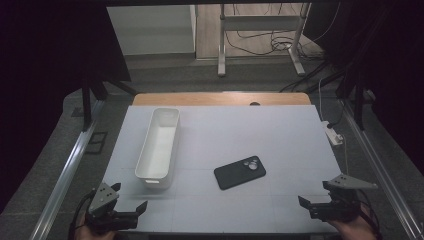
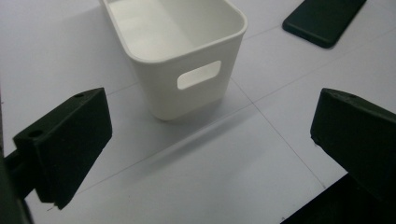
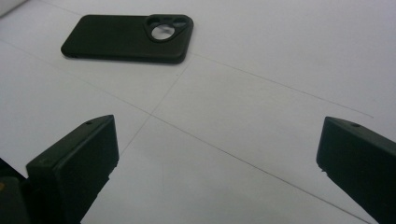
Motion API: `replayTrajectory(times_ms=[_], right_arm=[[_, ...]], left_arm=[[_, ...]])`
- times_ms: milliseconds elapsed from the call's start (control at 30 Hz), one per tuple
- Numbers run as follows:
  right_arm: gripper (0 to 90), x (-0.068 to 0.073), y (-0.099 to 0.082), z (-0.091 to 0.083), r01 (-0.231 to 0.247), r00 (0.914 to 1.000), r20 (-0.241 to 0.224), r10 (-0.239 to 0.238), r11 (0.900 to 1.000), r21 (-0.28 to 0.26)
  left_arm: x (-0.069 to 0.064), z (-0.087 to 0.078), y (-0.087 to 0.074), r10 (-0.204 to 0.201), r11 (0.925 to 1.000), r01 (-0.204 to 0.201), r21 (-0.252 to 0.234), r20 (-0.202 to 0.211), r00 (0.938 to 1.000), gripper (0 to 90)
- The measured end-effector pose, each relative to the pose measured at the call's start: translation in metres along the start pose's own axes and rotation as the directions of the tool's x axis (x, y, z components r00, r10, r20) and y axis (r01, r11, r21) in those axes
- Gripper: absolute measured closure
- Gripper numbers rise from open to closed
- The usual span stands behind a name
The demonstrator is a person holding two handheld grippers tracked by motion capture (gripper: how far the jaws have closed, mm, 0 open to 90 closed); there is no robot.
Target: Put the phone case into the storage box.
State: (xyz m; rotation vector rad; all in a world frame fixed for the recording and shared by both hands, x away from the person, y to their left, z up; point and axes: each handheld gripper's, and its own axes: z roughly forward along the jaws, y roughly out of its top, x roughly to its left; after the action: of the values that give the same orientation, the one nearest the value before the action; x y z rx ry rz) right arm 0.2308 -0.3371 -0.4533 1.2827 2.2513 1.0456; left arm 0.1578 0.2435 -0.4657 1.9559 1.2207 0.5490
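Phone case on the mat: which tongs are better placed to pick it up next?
Right, probably. The right tongs stand open, facing the black phone case with bare mat between. The left tongs, also open, face the white bin, with the case off to the side.

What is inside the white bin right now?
The white bin looks empty: bare floor in both the high and left gripper views. The near wall hides a strip of floor behind it.
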Motion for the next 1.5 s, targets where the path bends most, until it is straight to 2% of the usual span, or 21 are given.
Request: replayTrajectory(times_ms=[100,200,433,567,833,1000,1333,1500], right_arm=[[0.0,0.001,0.0,0.0,0.009,1.0,0.003,-0.009,1.0,0.002],[0.0,0.002,0.0,0.0,0.011,0.9999,0.003,-0.011,0.9999,0.006],[0.0,0.003,0.0,0.0,0.024,0.9997,0.002,-0.024,0.9996,0.012],[0.0,0.004,0.001,0.001,0.034,0.9994,-0.005,-0.034,0.9993,0.015],[0.0,0.005,0.001,0.002,0.055,0.9984,-0.012,-0.054,0.9982,0.023],[0.0,0.006,0.003,0.004,0.064,0.9975,-0.033,-0.063,0.9971,0.042],[0.0,0.011,0.009,0.014,0.104,0.9918,-0.081,-0.099,0.9926,0.062],[0.0,0.012,0.013,0.017,0.092,0.9912,-0.102,-0.085,0.9937,0.065]], left_arm=[[0.001,-0.002,0.0,-0.015,0.9998,0.015,-0.014,-0.014,0.9998,0.0],[0.002,-0.002,-0.001,-0.004,0.9999,0.004,-0.014,-0.03,0.9995,0.0],[0.0,0.0,0.0,0.015,0.9998,-0.015,0.009,-0.016,0.9998,0.0],[0.002,-0.001,0.0,-0.007,0.9999,0.007,0.009,-0.006,1.0,0.0],[0.003,0.0,0.0,-0.012,0.9998,0.012,0.015,0.004,0.9999,0.0],[0.005,0.0,-0.001,-0.027,0.9995,0.027,0.014,0.015,0.9995,0.0],[0.005,0.001,-0.001,-0.017,0.9997,0.017,0.016,0.031,0.9994,0.3],[0.005,0.001,-0.001,-0.019,0.9997,0.018,0.015,0.033,0.9993,0.3]])
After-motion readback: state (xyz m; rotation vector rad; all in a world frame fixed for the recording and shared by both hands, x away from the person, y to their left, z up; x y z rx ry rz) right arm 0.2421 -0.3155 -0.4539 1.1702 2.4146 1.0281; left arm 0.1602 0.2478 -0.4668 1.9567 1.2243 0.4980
